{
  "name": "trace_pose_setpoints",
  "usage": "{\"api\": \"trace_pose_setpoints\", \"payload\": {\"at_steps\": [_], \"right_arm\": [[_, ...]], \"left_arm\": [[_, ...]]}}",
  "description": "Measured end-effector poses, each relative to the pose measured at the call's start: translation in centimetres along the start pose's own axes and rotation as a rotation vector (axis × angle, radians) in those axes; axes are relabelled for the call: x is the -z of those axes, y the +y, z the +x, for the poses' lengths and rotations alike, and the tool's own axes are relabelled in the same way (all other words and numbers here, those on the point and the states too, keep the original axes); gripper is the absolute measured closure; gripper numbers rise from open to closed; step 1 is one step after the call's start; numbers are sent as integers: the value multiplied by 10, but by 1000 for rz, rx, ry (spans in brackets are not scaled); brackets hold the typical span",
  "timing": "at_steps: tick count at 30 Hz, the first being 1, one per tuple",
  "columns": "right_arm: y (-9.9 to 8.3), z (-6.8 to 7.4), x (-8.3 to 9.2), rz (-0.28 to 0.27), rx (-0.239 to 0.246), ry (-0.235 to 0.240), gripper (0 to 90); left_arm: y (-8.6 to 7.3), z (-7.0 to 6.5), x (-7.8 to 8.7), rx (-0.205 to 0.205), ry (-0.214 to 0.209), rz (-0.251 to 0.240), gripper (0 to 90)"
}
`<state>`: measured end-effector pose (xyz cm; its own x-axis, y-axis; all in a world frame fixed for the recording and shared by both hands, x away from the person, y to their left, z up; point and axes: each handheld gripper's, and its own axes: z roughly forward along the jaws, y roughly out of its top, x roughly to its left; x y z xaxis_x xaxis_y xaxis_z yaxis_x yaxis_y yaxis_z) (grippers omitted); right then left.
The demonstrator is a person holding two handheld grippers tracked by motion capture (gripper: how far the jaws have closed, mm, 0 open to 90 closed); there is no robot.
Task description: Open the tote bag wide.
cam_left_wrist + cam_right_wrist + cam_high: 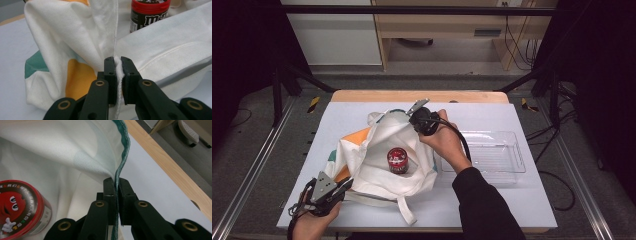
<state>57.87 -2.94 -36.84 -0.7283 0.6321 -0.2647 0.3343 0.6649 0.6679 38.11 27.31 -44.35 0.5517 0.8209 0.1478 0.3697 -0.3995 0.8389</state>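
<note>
Soft matt woven cloth bag (377,150), glossy plastic candy jar (397,160), clear smooth plastic tray (507,150).

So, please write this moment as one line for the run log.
left gripper: shut on bag near edge | right gripper: shut on far rim | candy tub: upright in bag | clear tray: empty

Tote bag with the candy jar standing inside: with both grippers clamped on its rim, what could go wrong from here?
1. The M&M's jar stands upright on loose cloth inside the tote bag; lifting or pulling the rim unevenly could tip it.
2. The left gripper and right gripper each pinch just a thin edge of fabric, which might slip out.
3. A sideways pull could drag the bag into the clear plastic tray.
</note>
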Motion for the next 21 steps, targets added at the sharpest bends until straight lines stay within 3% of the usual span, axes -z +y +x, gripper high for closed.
{"api": "trace_pose_setpoints", "payload": {"at_steps": [5, 9, 18, 21], "right_arm": [[-2, -8, -5, 20, -26, -12, 864], [-2, -7, -14, 74, -21, -26, 864], [-3, -10, -11, 62, -21, -37, 865], [-4, -9, -14, 92, -10, -37, 864]], "left_arm": [[-2, 1, 0, -41, 13, 29, 839], [-5, 1, 0, -24, -1, 45, 839], [-10, 3, 7, -19, 5, 37, 840], [-11, 3, 6, -4, -2, 43, 840]]}}
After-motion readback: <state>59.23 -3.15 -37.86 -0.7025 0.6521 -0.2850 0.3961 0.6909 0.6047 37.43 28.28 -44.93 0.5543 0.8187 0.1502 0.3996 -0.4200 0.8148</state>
